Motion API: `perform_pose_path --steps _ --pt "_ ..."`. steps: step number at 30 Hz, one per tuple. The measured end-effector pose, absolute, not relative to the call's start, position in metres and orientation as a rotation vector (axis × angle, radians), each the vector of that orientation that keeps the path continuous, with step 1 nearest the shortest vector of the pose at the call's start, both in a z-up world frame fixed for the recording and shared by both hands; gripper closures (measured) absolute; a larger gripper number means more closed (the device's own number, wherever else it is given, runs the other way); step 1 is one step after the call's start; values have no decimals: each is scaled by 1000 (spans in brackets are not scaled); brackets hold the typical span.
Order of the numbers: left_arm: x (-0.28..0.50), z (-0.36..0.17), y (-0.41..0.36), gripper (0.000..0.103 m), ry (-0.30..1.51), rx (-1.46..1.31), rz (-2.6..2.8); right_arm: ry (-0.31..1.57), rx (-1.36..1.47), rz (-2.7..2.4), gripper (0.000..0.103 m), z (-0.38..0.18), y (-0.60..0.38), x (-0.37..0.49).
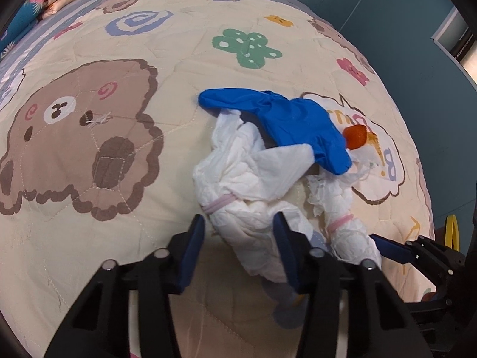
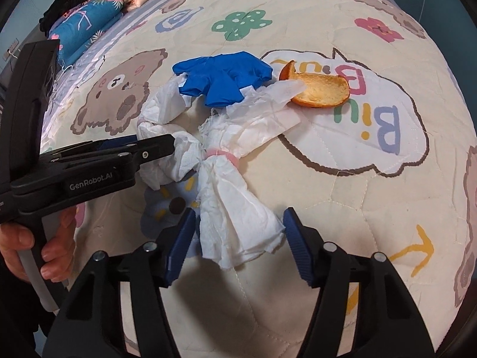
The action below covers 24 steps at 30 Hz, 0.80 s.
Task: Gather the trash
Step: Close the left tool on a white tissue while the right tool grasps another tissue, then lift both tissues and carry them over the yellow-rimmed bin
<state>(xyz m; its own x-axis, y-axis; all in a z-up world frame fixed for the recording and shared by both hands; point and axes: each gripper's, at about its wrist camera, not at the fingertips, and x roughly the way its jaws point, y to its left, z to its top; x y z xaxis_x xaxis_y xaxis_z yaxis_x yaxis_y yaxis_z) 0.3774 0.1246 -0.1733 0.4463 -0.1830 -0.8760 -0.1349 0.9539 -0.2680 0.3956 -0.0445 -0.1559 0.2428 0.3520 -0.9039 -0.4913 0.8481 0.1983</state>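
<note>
Two white tissue bundles, each tied with a pink band, lie on the quilt. A blue glove (image 1: 286,119) (image 2: 223,77) lies across their far ends, with an orange peel (image 1: 356,137) (image 2: 322,89) beside it. My left gripper (image 1: 240,238) (image 2: 170,146) straddles the left bundle (image 1: 253,179). Its right pad touches the tissue and a small gap shows at the left pad. My right gripper (image 2: 238,238) (image 1: 384,246) stands around the near end of the right bundle (image 2: 235,208) (image 1: 348,232), its pads beside the tissue without squeezing it.
The cartoon-bear quilt (image 2: 357,194) covers the bed. Folded bedding (image 2: 89,21) is stacked at the far left corner. A blue wall (image 1: 387,15) runs behind the bed's right edge. A person's hand (image 2: 18,253) holds the left gripper's handle.
</note>
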Motion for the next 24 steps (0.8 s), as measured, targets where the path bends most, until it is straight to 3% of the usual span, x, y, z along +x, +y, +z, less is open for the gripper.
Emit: perform_pose_path --steps 6,11,24 --pt "377 -175 120 78 1110 -305 -27 1199 -148 567 66 -159 -43 395" --pt "375 -172 121 82 1106 -330 -36 1203 -125 560 84 -159 -48 397" --pt "359 -156 122 82 1085 -336 -47 1165 -111 555 90 -139 -63 384"
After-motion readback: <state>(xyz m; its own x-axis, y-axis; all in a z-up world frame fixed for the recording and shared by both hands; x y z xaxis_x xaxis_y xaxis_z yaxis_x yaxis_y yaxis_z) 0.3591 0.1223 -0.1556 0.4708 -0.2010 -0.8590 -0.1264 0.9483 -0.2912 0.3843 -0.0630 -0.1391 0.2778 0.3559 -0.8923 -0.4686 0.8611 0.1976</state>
